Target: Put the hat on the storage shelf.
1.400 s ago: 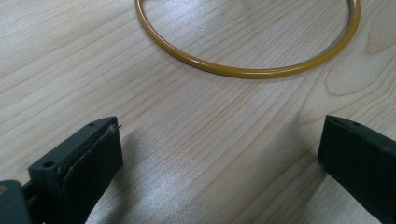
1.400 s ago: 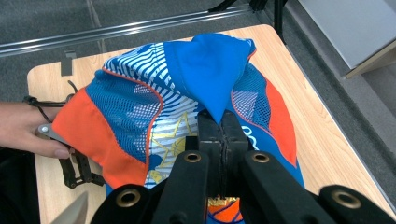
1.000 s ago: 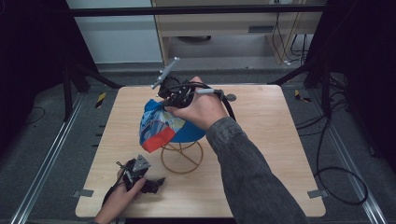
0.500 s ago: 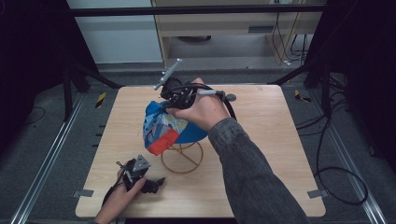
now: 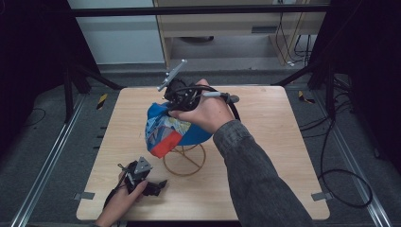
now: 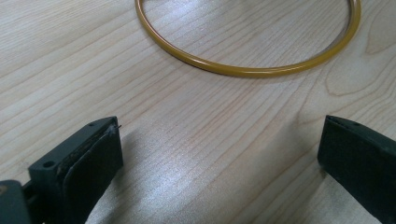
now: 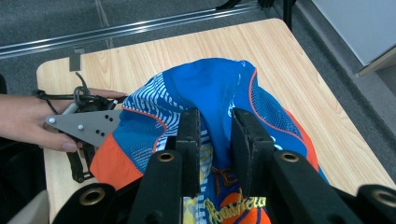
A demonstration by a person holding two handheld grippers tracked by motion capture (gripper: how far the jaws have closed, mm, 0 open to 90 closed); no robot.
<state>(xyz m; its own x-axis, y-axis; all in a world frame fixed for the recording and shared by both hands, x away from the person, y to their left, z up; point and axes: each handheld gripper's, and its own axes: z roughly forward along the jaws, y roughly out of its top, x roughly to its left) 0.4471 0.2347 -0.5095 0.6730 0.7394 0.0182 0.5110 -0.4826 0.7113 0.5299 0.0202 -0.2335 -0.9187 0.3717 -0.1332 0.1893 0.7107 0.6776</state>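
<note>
The blue cap [image 5: 177,130] sits draped on the gold wire stand [image 5: 185,161], and the right gripper [image 7: 215,140], its 2 jaws just parting off the fabric, looks to be releasing it and should next lift clear, while the left gripper [image 5: 142,177] rests gaping on the table [image 5: 283,156].

Cap [image 5: 175,130] on wire stand [image 5: 184,160] mid-tabletop [image 5: 265,156], right gripper [image 5: 177,97] behind it, left gripper [image 5: 142,177] front-left.
</note>
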